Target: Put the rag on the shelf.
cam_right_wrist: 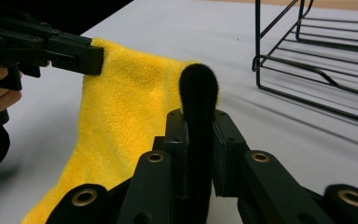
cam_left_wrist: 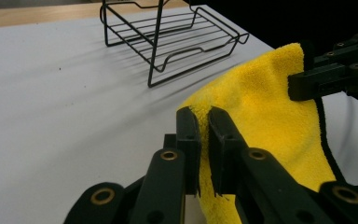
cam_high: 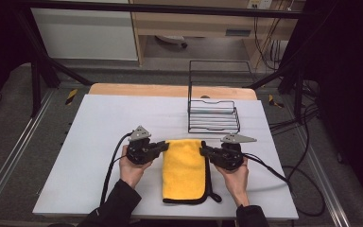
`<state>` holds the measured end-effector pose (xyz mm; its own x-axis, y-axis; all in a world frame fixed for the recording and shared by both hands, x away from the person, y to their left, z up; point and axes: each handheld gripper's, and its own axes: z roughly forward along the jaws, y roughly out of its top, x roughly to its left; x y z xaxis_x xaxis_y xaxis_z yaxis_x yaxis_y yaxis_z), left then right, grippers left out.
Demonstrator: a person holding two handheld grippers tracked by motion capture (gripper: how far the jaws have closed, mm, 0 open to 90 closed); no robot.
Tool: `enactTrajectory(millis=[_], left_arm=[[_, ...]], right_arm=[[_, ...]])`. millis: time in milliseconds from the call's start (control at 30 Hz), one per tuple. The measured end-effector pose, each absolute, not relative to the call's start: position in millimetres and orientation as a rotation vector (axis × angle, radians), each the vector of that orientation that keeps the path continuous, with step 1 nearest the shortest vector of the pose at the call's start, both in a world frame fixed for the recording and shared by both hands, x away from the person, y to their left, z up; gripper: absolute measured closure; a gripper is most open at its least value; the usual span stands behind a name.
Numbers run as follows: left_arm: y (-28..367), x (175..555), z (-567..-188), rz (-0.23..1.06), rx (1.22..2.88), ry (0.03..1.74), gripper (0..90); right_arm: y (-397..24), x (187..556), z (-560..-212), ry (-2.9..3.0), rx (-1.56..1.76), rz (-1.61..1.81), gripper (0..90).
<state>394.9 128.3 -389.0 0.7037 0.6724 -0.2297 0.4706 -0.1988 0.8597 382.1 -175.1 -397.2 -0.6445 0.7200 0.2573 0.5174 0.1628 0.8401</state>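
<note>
My left gripper (cam_high: 164,146) clamps cloth (cam_high: 185,170) far-left corner, right gripper (cam_high: 204,151) far-right corner; cloth long axis runs toward me, rack (cam_high: 213,116) beyond, upper right.

Fluffy yellow microfibre cloth (cam_high: 184,170), black-edged, pinched in matt black plastic jaws of left gripper (cam_left_wrist: 204,135) and right gripper (cam_right_wrist: 198,126). Beyond them, thin black-coated wire rack (cam_high: 213,116) on smooth matt white tabletop (cam_high: 94,137).

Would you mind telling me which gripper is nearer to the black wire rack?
Right. The right gripper sits just in front of the black wire rack; the left gripper lies farther left, across the yellow towel.
</note>
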Motion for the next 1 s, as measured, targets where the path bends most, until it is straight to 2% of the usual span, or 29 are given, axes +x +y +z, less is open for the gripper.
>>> enactTrajectory(millis=[1000], left_arm=[[124.9,381.0,-330.4,0.367,1.746,0.778,83.5]], right_arm=[[-180.3,361.8,-336.8,2.063,1.039,1.538,79.1]])
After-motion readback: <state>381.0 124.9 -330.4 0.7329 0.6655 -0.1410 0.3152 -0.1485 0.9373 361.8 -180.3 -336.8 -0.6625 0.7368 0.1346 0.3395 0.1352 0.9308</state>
